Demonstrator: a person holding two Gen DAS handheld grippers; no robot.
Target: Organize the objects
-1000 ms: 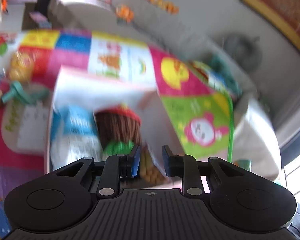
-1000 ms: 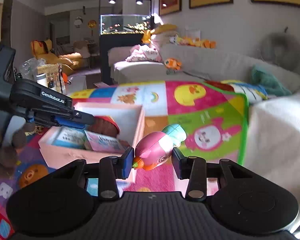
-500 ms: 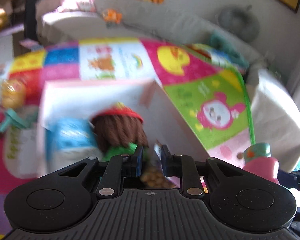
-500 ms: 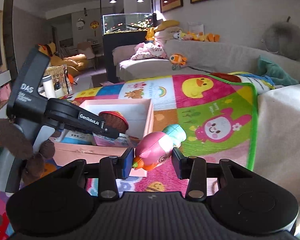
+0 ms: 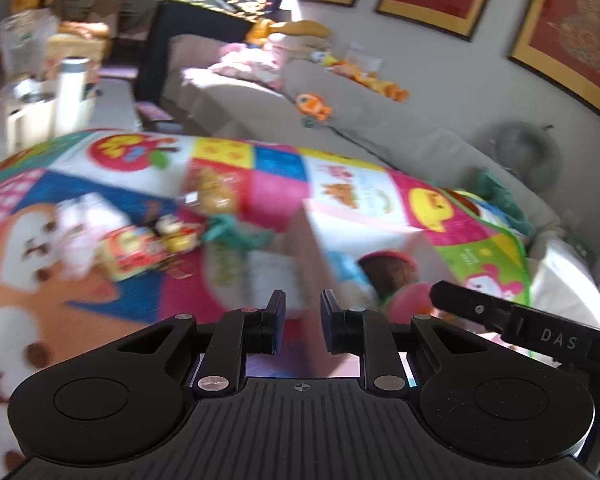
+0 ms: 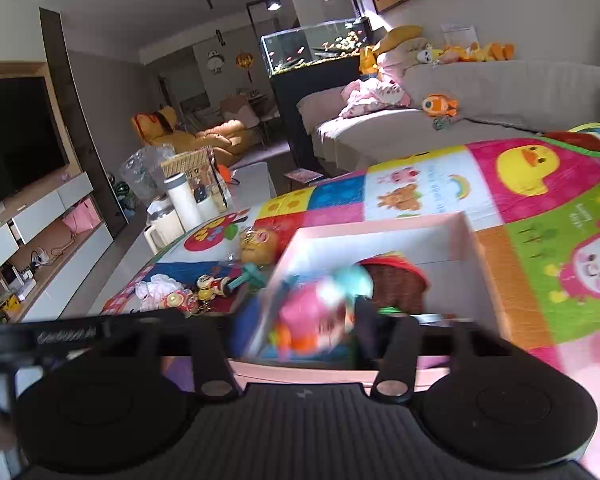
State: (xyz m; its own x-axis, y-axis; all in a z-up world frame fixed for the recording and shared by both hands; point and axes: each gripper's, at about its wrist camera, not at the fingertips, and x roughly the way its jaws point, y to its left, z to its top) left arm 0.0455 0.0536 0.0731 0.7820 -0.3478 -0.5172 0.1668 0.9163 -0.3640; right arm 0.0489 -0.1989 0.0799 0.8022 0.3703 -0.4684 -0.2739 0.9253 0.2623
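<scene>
A pink box (image 6: 384,227) sits on the colourful play mat and holds a brown-haired doll with a red hat (image 6: 396,280) and a blue packet. My right gripper (image 6: 300,330) is shut on a pink and teal bird toy (image 6: 316,312) over the box's near part; the view is blurred. My left gripper (image 5: 302,322) is open and empty, to the left of the box (image 5: 364,220). The doll (image 5: 392,272) and the pink toy (image 5: 410,302) show at its right, beside the right gripper's arm.
Loose toys lie on the mat left of the box: a teal toy (image 5: 236,234), a yellow-brown plush (image 5: 214,194), small figures (image 6: 208,284) and a white plush (image 6: 156,286). A sofa (image 6: 480,92) stands behind. A side table holds bottles (image 6: 184,204).
My left gripper let go inside the box, opened a little and swung out to the left. My right gripper moved the bird toy left, over the box.
</scene>
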